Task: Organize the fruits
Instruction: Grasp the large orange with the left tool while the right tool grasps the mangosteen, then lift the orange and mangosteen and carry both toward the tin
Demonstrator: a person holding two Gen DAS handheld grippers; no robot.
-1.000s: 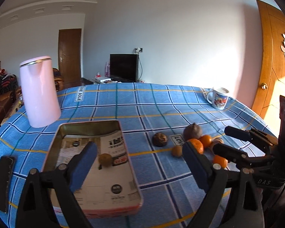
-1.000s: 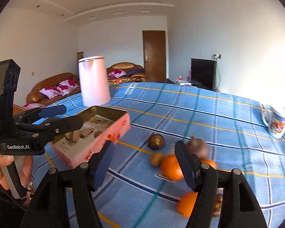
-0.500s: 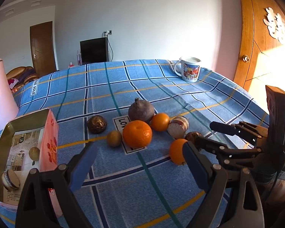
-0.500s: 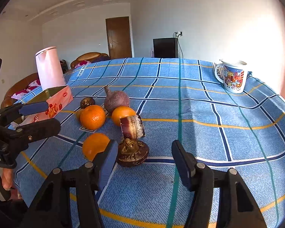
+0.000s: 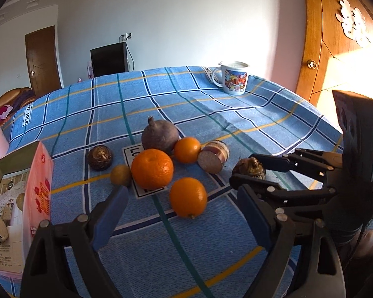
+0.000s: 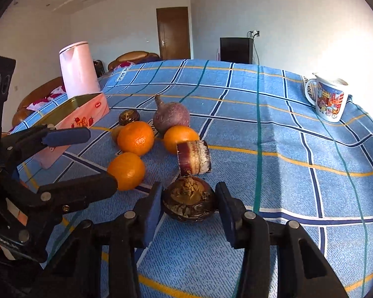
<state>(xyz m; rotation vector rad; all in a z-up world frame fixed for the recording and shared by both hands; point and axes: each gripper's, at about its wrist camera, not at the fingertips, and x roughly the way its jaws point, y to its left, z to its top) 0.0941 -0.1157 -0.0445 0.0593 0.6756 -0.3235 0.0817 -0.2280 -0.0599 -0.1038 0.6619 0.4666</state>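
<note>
Several fruits lie grouped on the blue checked cloth (image 5: 236,114). My right gripper (image 6: 188,208) is closing on a dark brown round fruit (image 6: 189,202), and its pads touch both sides. The left wrist view shows that fruit (image 5: 248,170) between the right gripper's (image 5: 243,169) fingers. My left gripper (image 5: 180,213) stands wide, its jaws closing slightly, with the nearest orange (image 5: 188,197) between the fingertips and untouched. Beyond lie a big orange (image 5: 152,168), a third orange (image 5: 187,149), a purple round fruit (image 5: 160,136), a cut piece (image 5: 213,157), a small yellow-brown fruit (image 5: 120,175) and a second brown fruit (image 5: 100,157).
A pink tin box (image 5: 38,186) lined with paper stands at the left and holds a few small items. Behind it is a pink kettle (image 6: 78,68). A printed mug (image 5: 233,77) sits at the far right of the table. A wooden door (image 5: 335,37) is on the right.
Both views swung from the tin box to the fruit group and came lower and closer. The right jaws narrowed around the dark brown fruit. The left gripper now frames the near orange.
</note>
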